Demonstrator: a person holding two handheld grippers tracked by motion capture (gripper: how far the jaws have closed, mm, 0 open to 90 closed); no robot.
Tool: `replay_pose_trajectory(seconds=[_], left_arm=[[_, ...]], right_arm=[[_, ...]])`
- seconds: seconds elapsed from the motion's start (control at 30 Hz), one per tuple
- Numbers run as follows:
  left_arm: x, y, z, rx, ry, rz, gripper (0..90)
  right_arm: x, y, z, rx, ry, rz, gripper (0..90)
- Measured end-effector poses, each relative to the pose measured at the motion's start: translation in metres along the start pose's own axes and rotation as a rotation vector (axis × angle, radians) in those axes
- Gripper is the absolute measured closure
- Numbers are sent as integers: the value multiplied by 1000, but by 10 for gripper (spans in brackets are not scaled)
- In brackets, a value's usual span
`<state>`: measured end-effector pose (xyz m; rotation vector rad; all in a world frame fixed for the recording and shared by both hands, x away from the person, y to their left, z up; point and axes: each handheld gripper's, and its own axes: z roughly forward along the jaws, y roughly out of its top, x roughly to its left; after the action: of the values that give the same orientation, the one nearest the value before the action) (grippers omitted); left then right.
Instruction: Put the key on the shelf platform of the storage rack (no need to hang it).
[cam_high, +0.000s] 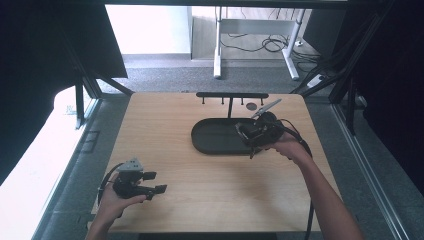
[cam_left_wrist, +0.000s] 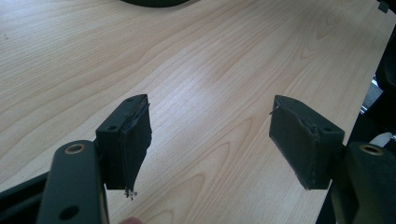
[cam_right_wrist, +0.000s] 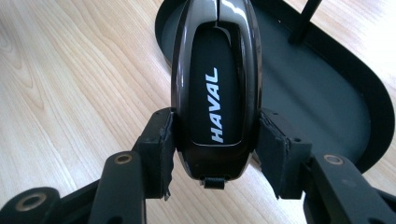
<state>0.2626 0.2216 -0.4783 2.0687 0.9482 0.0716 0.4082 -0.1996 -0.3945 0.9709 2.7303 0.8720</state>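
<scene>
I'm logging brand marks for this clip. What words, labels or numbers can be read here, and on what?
"HAVAL": white capital letters running lengthwise on the glossy black car key, which the right claw grips over the black tray.
No other words or numbers can be read on the table, the tray or the left claw.

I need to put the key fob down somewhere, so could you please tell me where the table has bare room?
The black tray has a bare floor left of the right gripper, which holds the key fob. Bare wood runs between the tray and the left gripper. It is crowded at the far edge, around the hook rack.
</scene>
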Motion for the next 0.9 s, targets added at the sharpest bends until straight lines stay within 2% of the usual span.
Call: replay_pose_trajectory(seconds=[0.5,0.8,0.9], left_arm=[[1,0,-1,1,-1,0,299],[1,0,-1,-1,-1,0,299],[1,0,-1,-1,0,1,299]], right_arm=[[-8,13,3,-3,-10,7,497],[-16,22,4,-29,-8,17,497],[-18,25,5,-19,-19,7,497]])
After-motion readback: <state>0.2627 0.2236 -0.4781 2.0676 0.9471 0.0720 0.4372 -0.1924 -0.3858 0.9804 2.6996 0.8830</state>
